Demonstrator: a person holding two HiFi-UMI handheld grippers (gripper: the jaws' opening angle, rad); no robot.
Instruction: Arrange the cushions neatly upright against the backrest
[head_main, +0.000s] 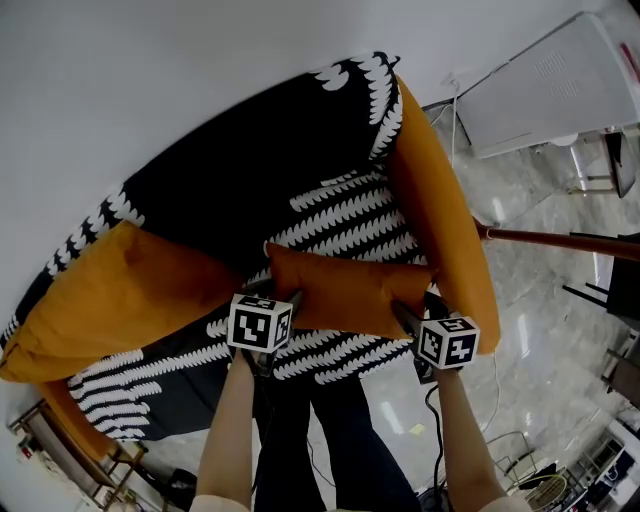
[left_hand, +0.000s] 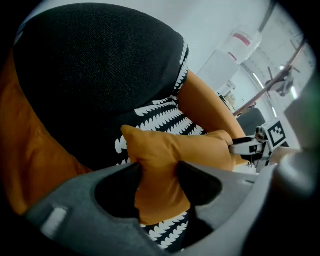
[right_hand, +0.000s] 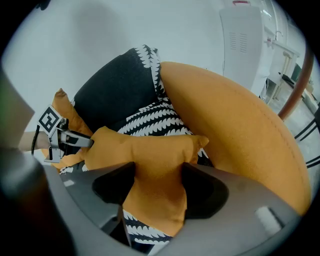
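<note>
1. Though set fairly wide, clamped at the left gripper (left_hand: 159, 172) on bunched cloth: one end of the small orange cushion (left_hand: 175, 150).
2. Likewise at the right gripper (right_hand: 157, 172): pressed into the cushion's other end, with fabric pinched between the pads.
3. Stretched between both, across the front of the black-and-white patterned seat (head_main: 340, 215).
4. Well short of the black backrest (head_main: 250, 170), not upright against it; near the orange armrest (head_main: 440, 220) at the right end.

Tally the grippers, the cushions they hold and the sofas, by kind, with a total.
Grippers: 2, the left gripper and the right gripper
Cushions held: 1, the orange cushion, pinched by both
Sofas: 1, the sofa
Total: 4
</note>
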